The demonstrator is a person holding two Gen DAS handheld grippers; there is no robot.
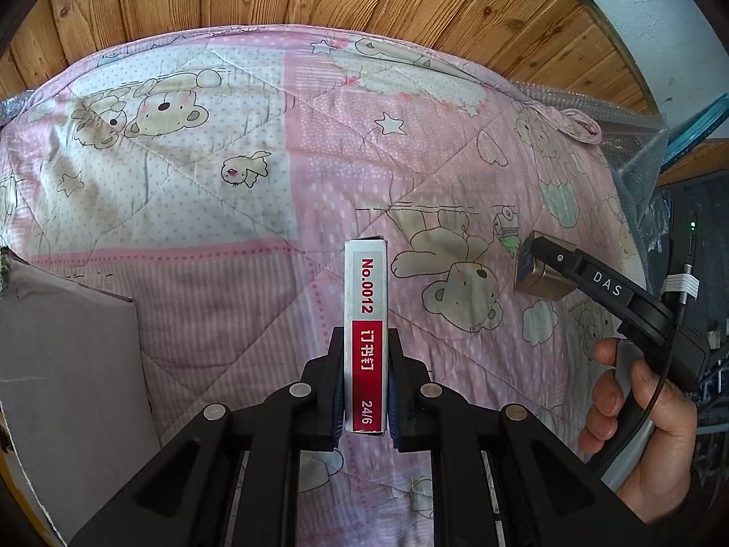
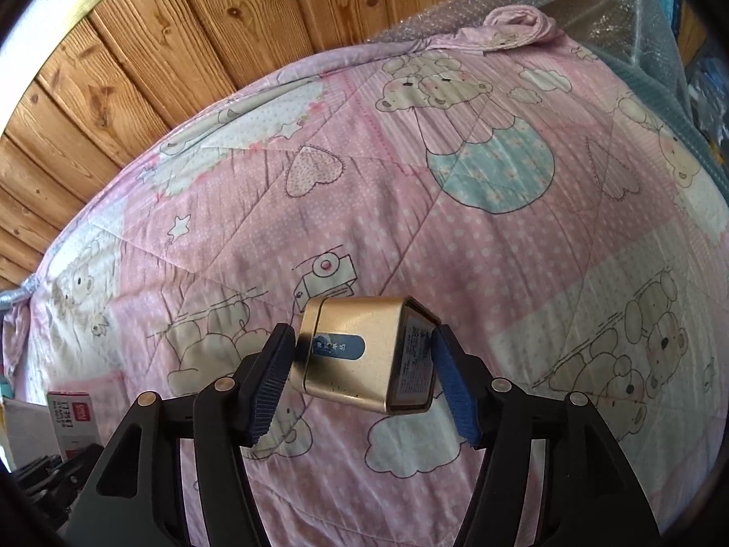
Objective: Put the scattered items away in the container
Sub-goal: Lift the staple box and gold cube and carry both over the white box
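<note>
1. Staple box (image 1: pixel 366 332), red and white and marked "No.0012", is clamped upright between the fingers of the left gripper (image 1: pixel 366 392), above the pink quilt (image 1: pixel 255 291).
2. A gold box (image 2: pixel 364 355) is gripped, tilted, by the right gripper (image 2: pixel 364 378) over the quilt's middle.
3. A grey container (image 1: pixel 68 364) is seen at the quilt's left edge.
4. The right handle is held by a hand (image 1: pixel 638 415).

Both grippers closed on a load, held above the bed

The left gripper (image 1: pixel 366 392) points forward, its jaws clamped on either side of a narrow staple box (image 1: pixel 366 332) standing on edge; the right gripper (image 2: pixel 362 380) holds a gold box (image 2: pixel 360 355) tilted between its blue pads (image 2: pixel 269 383); a hand (image 1: pixel 638 424) at the right wraps the right gripper's handle.
</note>
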